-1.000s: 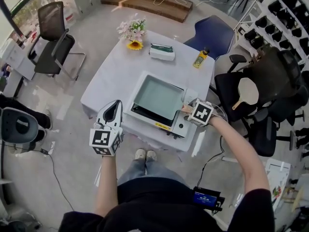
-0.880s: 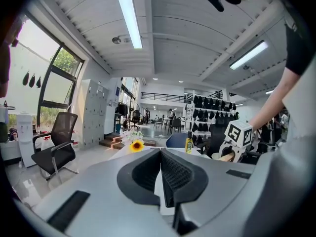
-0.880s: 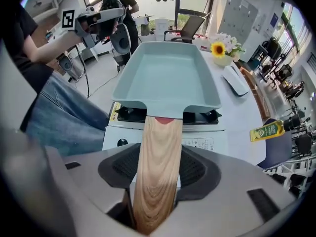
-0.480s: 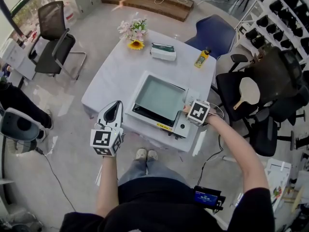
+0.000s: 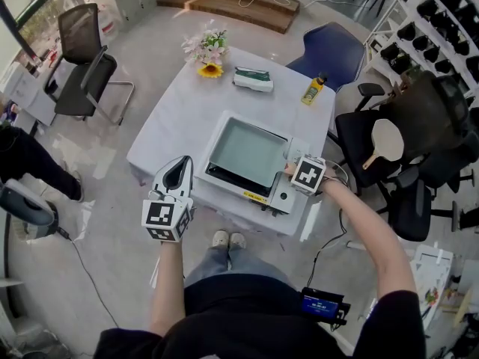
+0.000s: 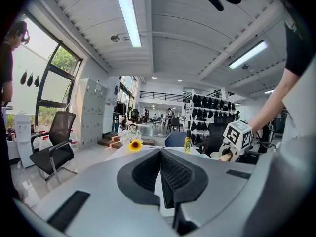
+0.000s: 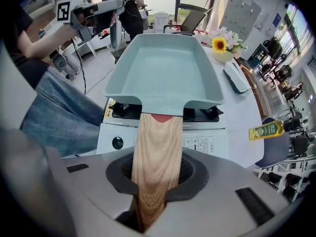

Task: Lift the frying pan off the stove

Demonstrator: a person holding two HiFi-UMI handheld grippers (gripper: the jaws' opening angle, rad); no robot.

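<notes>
A square pale-green frying pan (image 5: 245,154) sits on a white portable stove (image 5: 278,197) on the white table (image 5: 176,118). Its wooden handle (image 7: 155,152) points toward me on the right. My right gripper (image 5: 290,169) is at that handle, its jaws closing, with the pads against the wood on both sides in the right gripper view (image 7: 157,181). The pan (image 7: 165,68) rests level on the stove (image 7: 163,137). My left gripper (image 5: 177,172) hangs in the air off the table's near left corner, jaws together and holding nothing (image 6: 160,177).
At the table's far side are flowers (image 5: 207,47), a flat white box (image 5: 251,78) and a yellow bottle (image 5: 312,90). A blue chair (image 5: 329,51) stands behind the table, black chairs (image 5: 419,126) at the right and another (image 5: 86,62) at the left.
Both grippers have stayed almost where they were, the right one at the pan's handle. The pan has not moved. A person at the left edge has shifted.
</notes>
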